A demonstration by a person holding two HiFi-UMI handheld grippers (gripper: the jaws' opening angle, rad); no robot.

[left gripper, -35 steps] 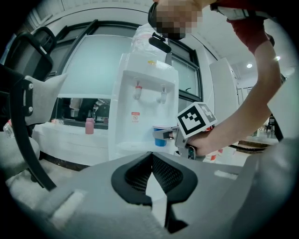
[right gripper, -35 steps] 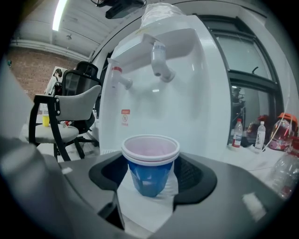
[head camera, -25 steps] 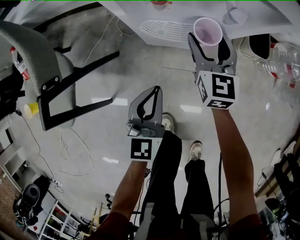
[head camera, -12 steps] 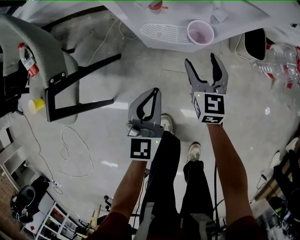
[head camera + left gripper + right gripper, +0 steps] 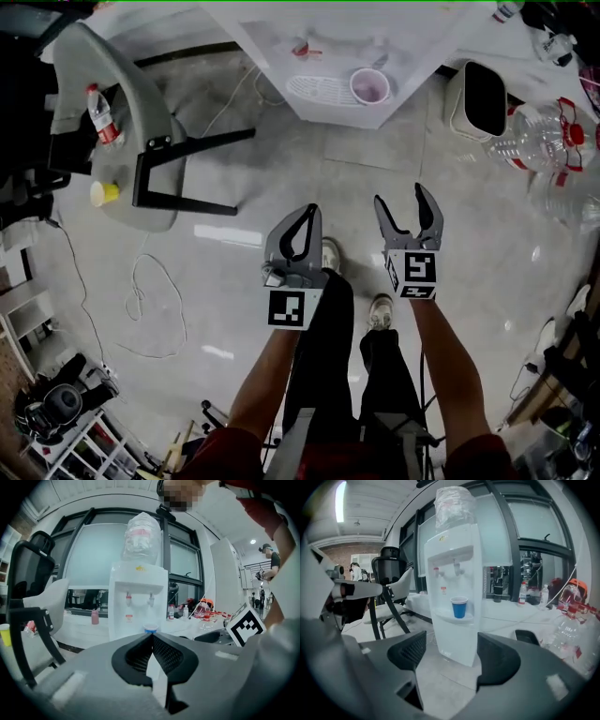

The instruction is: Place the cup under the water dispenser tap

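Cup (image 5: 459, 607), blue and upright, stands on the water dispenser (image 5: 454, 541) tray beneath the taps. Right gripper (image 5: 451, 653) jaws have just been opening, spread, empty; left gripper (image 5: 152, 641) pressed together.

Bare floor (image 5: 328, 178) before dispenser (image 5: 412, 47): open lane straight ahead. Cup (image 5: 369, 86) fills right end of drip tray (image 5: 319, 89), taps (image 5: 456, 567) overhanging it; tray left of cup free. Chair (image 5: 150, 112) blocks left side, one leg reaching toward dispenser. Bin (image 5: 485, 98) just right of dispenser; water bottles (image 5: 539, 141) crowd far right. Cable (image 5: 155, 300) loops on floor, lower left, well off lane.
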